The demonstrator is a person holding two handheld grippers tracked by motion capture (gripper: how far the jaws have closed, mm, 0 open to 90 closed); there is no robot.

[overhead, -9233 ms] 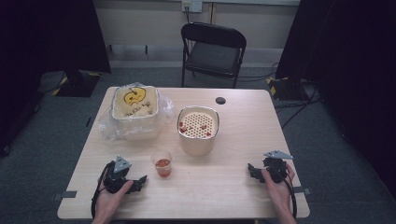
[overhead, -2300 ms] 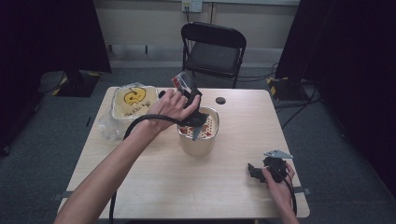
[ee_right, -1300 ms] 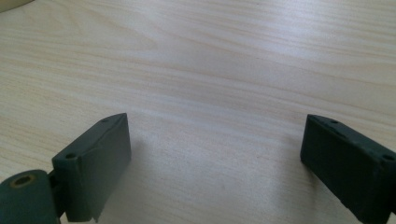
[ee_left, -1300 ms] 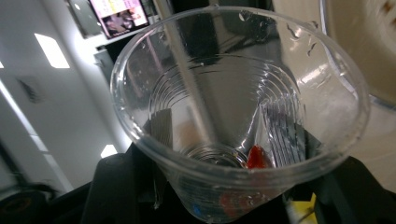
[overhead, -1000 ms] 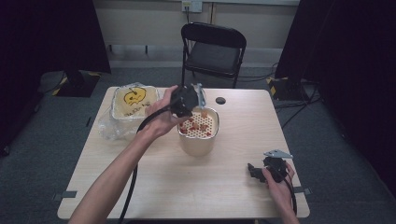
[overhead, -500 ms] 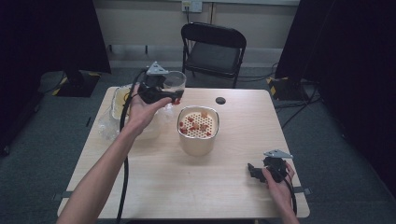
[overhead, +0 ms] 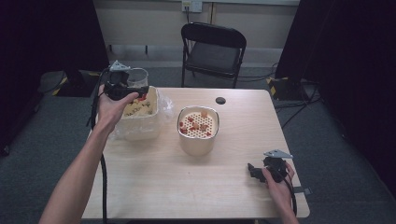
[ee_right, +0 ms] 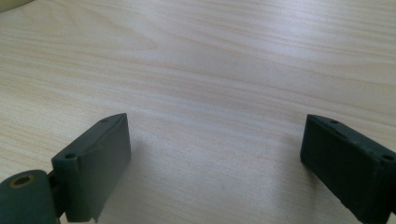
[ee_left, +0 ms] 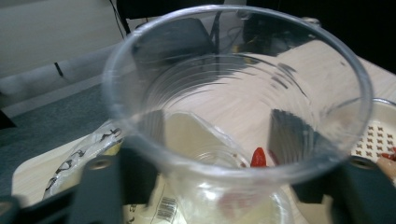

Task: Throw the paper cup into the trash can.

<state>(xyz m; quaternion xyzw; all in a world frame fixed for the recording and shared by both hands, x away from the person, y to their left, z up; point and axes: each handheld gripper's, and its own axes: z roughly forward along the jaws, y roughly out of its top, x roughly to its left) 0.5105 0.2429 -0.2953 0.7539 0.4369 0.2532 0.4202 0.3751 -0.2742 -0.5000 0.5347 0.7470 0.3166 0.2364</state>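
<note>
My left hand-held gripper (overhead: 132, 88) was up over the far left part of the worktop (overhead: 154, 182), above the soft see-through bag (overhead: 140, 114) with yellow and black marks on it. Between its two black jaws sat a clear plastic cup (ee_left: 233, 112), round and thin, with little rings running around its wall. In the left gripper view the cup's wide mouth faced the camera, and a small red bit (ee_left: 258, 157) showed through its clear wall. The jaws had just been opening, with the cup between them; they stood close at each side of the cup, but I could not tell if they pressed on it. To the right of the bag stood a round cream pot (overhead: 198, 135) with smooth sides and a flat top full of tiny holes, with red pieces lying on it. My right hand-held gripper (overhead: 254, 171) rested low by the near right corner of the pale wooden worktop, its flat dark jaws wide apart with nothing but bare wood between them.
</note>
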